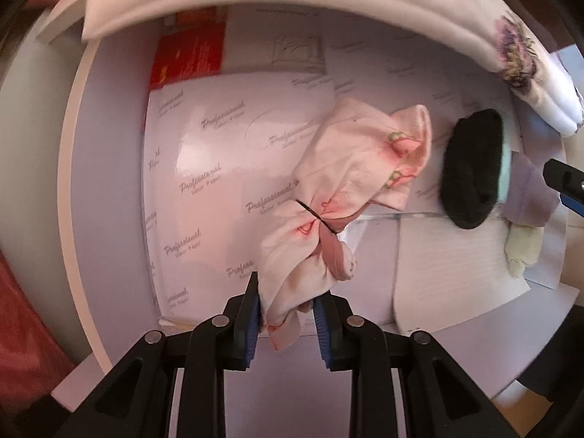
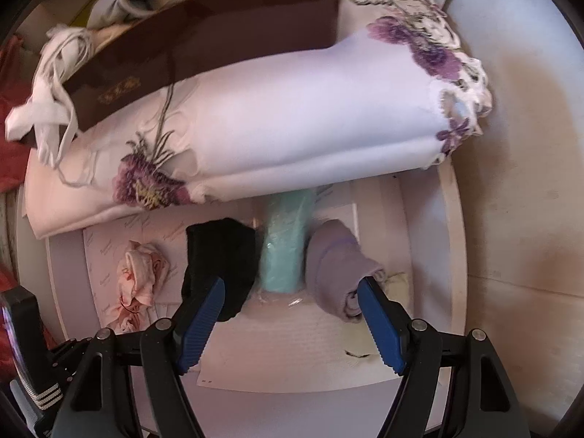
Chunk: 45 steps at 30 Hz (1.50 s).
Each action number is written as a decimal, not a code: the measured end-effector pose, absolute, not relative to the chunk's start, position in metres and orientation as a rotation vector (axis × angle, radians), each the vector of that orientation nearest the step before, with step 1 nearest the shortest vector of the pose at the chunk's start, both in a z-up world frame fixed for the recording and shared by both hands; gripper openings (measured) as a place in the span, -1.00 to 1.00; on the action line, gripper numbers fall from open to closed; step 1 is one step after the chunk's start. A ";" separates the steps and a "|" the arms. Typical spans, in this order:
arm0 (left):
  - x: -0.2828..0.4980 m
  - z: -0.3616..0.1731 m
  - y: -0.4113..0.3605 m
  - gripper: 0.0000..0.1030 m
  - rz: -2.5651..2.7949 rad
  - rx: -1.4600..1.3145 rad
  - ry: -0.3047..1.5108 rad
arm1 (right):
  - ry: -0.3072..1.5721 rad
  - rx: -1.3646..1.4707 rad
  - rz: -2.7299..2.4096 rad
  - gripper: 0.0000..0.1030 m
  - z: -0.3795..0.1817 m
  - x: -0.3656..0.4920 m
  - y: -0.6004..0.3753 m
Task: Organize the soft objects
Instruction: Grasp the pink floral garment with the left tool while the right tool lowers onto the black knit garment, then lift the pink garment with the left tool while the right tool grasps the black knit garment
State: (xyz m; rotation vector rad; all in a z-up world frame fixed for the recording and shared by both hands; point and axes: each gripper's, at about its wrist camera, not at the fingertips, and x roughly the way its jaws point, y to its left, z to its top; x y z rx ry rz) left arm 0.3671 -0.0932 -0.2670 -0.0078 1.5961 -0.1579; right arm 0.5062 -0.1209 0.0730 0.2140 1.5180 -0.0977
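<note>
Both the left gripper (image 1: 286,315) and the right gripper (image 2: 290,323) have glossy black linkage arms, round silver pivot screws, and ribbed blue fingers (image 2: 199,323).

Left tool (image 1: 286,310) clamps pink garment (image 1: 343,197) above printed paper (image 1: 204,168).

A dark brown glossy box (image 2: 204,36) with a small gold emblem is resting on top of a fabric stack at the back of a white shelf (image 2: 452,226). White printed paper sheets (image 1: 204,168) bearing repeated "Professional" lettering are lying flat across the shelf surface, overlapping one another. A red packet (image 1: 189,49) is sitting at the far edge, partly tucked under the paper. Beige flooring (image 2: 518,168) is showing beyond the shelf.
</note>
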 end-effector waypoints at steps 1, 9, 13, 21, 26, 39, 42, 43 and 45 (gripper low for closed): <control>0.365 -0.264 -0.095 -0.50 -0.158 -0.012 1.589 | 1.521 0.210 -0.091 0.48 0.071 0.505 -0.119; 0.356 -0.276 -0.109 -0.47 -0.161 -0.027 1.582 | 1.512 0.280 -0.007 0.48 0.069 0.502 -0.103; 0.359 -0.275 -0.120 -0.46 -0.161 -0.035 1.582 | 1.505 0.268 0.034 0.47 0.065 0.506 -0.085; 0.346 -0.296 -0.093 -0.45 -0.160 -0.059 1.581 | 1.537 0.240 0.000 0.48 0.041 0.516 -0.071; 0.341 -0.295 -0.082 -0.43 -0.159 -0.070 1.583 | 1.542 0.214 -0.014 0.47 0.027 0.518 -0.065; 0.341 -0.294 -0.081 -0.42 -0.160 -0.073 1.585 | 1.584 0.068 0.047 -0.29 -0.002 0.527 -0.026; 0.341 -0.294 -0.079 -0.41 -0.158 -0.077 1.586 | 1.648 0.032 0.129 -0.30 -0.001 0.519 -0.013; 0.341 -0.294 -0.079 -0.41 -0.158 -0.082 1.586 | 1.680 0.032 0.162 -0.30 -0.004 0.516 -0.005; 0.341 -0.294 -0.077 -0.41 -0.157 -0.088 1.585 | 1.708 -0.004 0.184 -0.30 -0.008 0.507 0.001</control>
